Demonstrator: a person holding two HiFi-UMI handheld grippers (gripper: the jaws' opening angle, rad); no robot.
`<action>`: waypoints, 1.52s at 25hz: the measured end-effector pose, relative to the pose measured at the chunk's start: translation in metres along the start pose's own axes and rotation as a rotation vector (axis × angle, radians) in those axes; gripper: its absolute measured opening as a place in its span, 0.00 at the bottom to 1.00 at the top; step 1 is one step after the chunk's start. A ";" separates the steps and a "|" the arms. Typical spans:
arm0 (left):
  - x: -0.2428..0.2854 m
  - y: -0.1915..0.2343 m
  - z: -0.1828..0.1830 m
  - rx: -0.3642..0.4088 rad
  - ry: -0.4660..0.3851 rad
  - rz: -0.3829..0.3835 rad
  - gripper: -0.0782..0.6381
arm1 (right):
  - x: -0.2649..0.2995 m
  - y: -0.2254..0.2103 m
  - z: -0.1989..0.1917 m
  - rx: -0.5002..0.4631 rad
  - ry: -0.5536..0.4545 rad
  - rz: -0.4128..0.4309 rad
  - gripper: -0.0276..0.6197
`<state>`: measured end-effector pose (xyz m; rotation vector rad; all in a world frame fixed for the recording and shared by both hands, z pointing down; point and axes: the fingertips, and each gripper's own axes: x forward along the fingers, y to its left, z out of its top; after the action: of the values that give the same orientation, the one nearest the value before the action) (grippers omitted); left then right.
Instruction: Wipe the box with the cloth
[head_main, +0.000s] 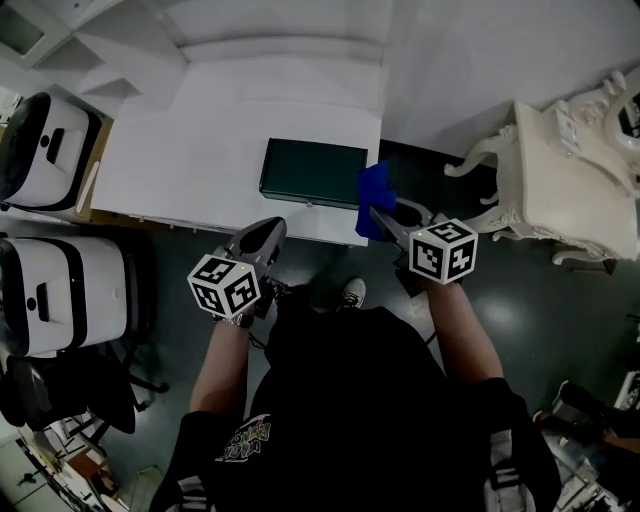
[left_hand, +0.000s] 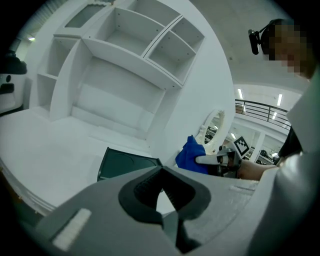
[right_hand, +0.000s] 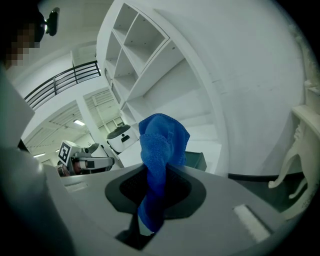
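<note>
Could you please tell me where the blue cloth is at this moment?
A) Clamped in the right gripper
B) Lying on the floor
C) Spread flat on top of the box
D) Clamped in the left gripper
A: the right gripper view shows the blue cloth pinched between the jaws of the right gripper. It hangs beside the dark green box, while the left gripper holds nothing.

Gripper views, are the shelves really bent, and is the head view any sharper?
Left gripper view: wide-angle distortion bows the white shelves, corners dark. Right gripper view: same bowing; blue cloth sharp. Head view: straighter lines, box crisp.
</note>
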<state>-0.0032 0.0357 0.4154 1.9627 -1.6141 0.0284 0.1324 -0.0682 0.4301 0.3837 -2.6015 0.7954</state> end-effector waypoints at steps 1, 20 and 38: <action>-0.001 0.000 -0.001 -0.004 0.001 -0.002 0.11 | 0.001 0.003 -0.001 -0.001 0.004 0.004 0.18; 0.007 -0.004 -0.004 0.015 0.030 -0.040 0.11 | 0.019 0.022 -0.003 -0.018 0.031 0.047 0.18; 0.011 -0.004 0.002 0.037 0.039 -0.063 0.11 | 0.023 0.023 -0.004 -0.016 0.032 0.042 0.18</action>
<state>0.0023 0.0257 0.4160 2.0275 -1.5359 0.0721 0.1051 -0.0510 0.4319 0.3104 -2.5927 0.7876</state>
